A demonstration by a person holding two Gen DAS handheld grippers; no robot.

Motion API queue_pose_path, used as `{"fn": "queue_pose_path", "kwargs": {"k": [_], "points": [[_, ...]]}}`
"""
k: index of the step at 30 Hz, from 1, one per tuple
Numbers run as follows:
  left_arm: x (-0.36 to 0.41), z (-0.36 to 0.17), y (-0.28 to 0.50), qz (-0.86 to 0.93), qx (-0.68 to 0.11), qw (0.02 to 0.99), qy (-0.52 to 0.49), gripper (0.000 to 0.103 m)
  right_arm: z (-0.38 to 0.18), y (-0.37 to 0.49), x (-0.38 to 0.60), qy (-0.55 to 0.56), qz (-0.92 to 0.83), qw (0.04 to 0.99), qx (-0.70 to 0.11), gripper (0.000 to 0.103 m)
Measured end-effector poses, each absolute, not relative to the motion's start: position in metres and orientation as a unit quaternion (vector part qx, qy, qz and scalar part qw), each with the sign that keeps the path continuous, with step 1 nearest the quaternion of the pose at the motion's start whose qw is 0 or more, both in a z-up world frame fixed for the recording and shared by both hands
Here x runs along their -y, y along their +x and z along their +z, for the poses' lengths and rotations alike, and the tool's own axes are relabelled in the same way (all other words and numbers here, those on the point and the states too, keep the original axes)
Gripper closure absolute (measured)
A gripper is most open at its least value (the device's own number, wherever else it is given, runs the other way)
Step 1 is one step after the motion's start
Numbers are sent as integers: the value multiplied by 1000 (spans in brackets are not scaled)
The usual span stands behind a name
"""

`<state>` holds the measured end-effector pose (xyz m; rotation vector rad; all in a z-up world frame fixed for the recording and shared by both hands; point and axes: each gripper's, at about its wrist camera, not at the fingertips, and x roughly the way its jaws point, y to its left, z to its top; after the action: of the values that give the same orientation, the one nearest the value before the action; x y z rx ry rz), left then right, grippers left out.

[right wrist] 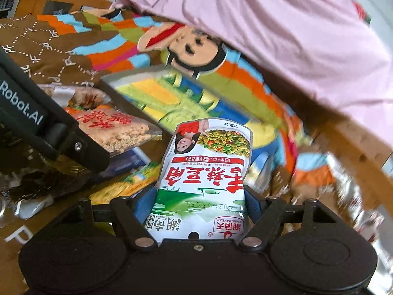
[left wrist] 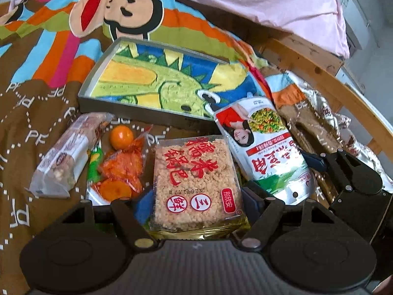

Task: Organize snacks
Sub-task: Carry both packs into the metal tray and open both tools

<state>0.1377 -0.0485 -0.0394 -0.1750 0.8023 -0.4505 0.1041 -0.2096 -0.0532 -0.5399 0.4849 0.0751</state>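
Left tongs (left wrist: 196, 196) clamp one rice-cracker pack (left wrist: 195, 179); right tongs (right wrist: 199, 204) clamp one white pouch (right wrist: 206, 172).

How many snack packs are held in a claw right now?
2: the rice cracker pack in the left claw, the white bean pouch in the right claw. Other snacks lie loose.

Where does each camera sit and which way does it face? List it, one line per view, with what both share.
Left wrist: sits on the left gripper, looking forward along its fingers at the rice cracker pack it holds; the right gripper shows at right.
Right wrist: sits on the right gripper, facing the white snack pouch it grips; the left gripper's black body crosses at left.
Shared: both packs, the tray, the cartoon bedspread.
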Motion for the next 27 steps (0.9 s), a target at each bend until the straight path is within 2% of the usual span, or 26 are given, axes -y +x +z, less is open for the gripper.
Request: {"fn": "queue_pose_path", "kwargs": {"k": [5, 11, 19, 27], "points": [[49, -30, 148, -210, -362, 903, -97, 26, -45, 111, 213, -300, 16, 939, -168, 27], [57, -8, 186, -192, -334, 918, -93, 26, -39, 147, 225, -271, -9, 953, -134, 26], [89, 1, 261, -178, -295, 934, -98, 26, -43, 202, 248, -223, -30, 964, -145, 26], [121, -27, 310, -161, -312, 933, -84, 26, -57, 246, 274, -168, -40, 968, -183, 26]]}}
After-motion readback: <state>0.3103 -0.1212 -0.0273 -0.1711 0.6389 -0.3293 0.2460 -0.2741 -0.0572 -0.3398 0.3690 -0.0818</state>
